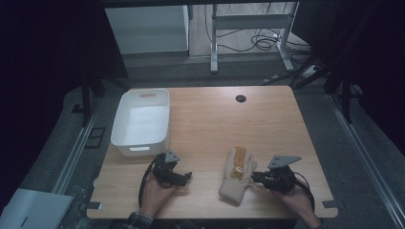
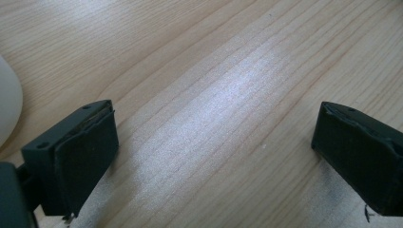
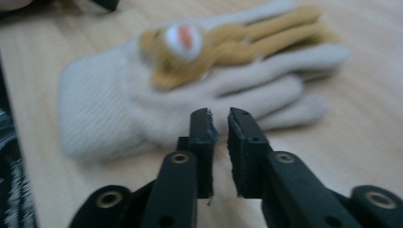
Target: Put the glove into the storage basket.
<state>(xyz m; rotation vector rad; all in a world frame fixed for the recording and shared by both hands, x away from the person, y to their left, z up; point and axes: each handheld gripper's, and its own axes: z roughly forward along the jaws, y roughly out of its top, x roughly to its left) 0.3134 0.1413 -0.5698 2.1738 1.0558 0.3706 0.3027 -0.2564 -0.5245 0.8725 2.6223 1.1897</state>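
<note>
Wooden table (image 1: pixel 267 119), white plastic bin (image 1: pixel 142 122) at its far left. Near the front edge lies a beige knit glove (image 1: pixel 236 176) with an orange plush patch. Right gripper (image 1: pixel 254 177) at its edge, jaws nearly together, nothing between. Left gripper (image 1: pixel 187 177) over bare wood, jaws wide apart.

We count on the table (image 1: pixel 286 124): one glove (image 1: pixel 236 176) | one white bin (image 1: pixel 142 121) | two grippers, left (image 1: pixel 184 177) and right (image 1: pixel 255 177) | two hands, left (image 1: pixel 155 191) and right (image 1: pixel 298 198) | one black grommet hole (image 1: pixel 240 98)
</note>
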